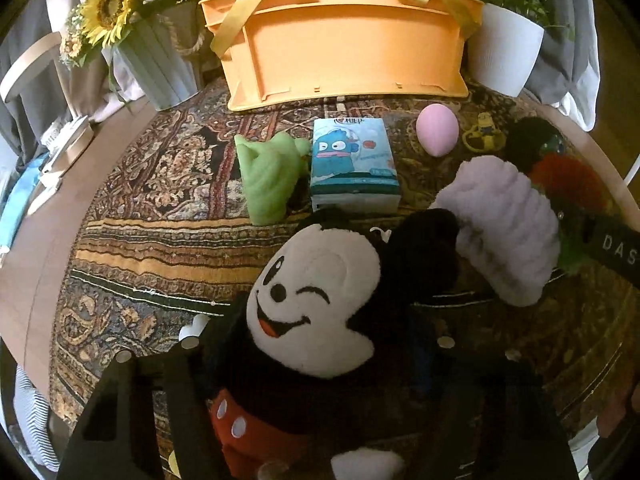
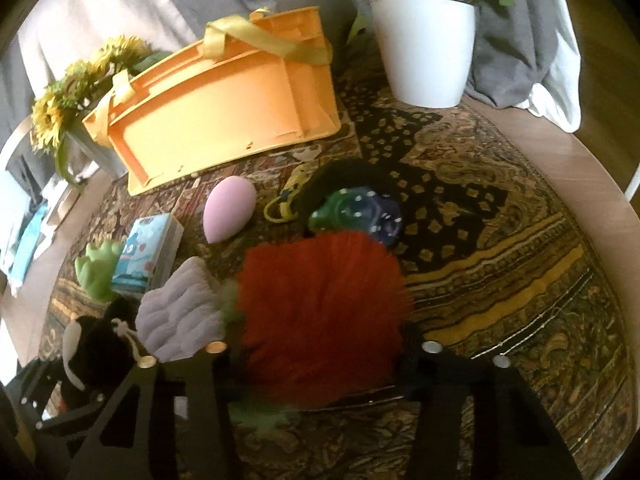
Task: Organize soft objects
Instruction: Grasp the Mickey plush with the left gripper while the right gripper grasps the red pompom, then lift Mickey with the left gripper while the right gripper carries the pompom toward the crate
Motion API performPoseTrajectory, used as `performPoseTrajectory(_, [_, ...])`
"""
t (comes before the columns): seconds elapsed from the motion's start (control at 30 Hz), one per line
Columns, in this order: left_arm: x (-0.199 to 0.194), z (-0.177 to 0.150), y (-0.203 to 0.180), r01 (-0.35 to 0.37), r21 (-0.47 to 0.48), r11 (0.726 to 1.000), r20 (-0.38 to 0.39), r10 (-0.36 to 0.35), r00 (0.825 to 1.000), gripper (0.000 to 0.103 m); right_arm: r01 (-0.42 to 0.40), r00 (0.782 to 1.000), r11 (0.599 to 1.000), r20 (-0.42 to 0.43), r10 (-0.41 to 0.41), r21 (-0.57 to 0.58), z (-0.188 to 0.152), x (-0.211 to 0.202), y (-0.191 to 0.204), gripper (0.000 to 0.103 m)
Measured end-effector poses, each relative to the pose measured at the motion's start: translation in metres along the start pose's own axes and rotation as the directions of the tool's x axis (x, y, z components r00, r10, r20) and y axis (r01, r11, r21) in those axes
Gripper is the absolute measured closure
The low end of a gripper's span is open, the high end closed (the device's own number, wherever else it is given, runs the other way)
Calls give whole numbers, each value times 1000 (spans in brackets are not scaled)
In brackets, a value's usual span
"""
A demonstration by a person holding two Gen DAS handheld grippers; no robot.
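Note:
My left gripper (image 1: 316, 344) is shut on a Mickey Mouse plush (image 1: 316, 304), held just above the patterned cloth; the plush also shows in the right wrist view (image 2: 96, 340). My right gripper (image 2: 320, 348) is shut on a red furry toy (image 2: 320, 312) with green fringe; this toy also shows in the left wrist view (image 1: 564, 180). A lilac fluffy cloth (image 1: 504, 224) lies between the two toys (image 2: 180, 320). An orange basket (image 1: 344, 40) with yellow handles stands at the back (image 2: 224, 108).
On the cloth lie a green soft toy (image 1: 268, 176), a blue tissue pack (image 1: 354, 164), a pink egg sponge (image 1: 437, 129), a yellow keychain (image 1: 482, 136) and a dark spotted toy (image 2: 360, 212). A sunflower pot (image 1: 152, 60) and a white plant pot (image 2: 424, 48) flank the basket.

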State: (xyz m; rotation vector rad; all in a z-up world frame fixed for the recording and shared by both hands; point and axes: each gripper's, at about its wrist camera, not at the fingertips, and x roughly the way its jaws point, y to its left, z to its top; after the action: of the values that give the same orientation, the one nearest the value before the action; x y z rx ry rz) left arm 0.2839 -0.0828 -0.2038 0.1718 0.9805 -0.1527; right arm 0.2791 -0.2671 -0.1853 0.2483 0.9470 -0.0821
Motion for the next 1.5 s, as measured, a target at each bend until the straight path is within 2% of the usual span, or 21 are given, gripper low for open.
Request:
performPoseTrajectory(0.17, [0, -1, 2, 21, -2, 1000, 4, -21, 1000, 45, 2, 1000, 1000, 5, -2, -31, 2, -8, 8, 58])
performPoseTrajectory(0.33, [-8, 2, 5, 54, -20, 998, 3, -53, 999, 45, -2, 1000, 998, 24, 3, -55, 5, -25, 15, 58])
performPoseTrajectory(0.7, [-54, 24, 5, 91, 0, 996, 124, -90, 988, 45, -5, 992, 998, 124, 13, -62, 29, -67, 23, 58])
performPoseTrajectory(1.1, [-97, 68, 14, 115, 16, 993, 278, -115, 954, 45, -45, 967, 993, 246, 71, -110, 64, -105, 46, 58])
performPoseTrajectory(1.5, [-132, 107, 25, 89, 25, 996, 400, -91, 912, 45, -86, 932, 984, 335, 135, -156, 100, -123, 64, 58])
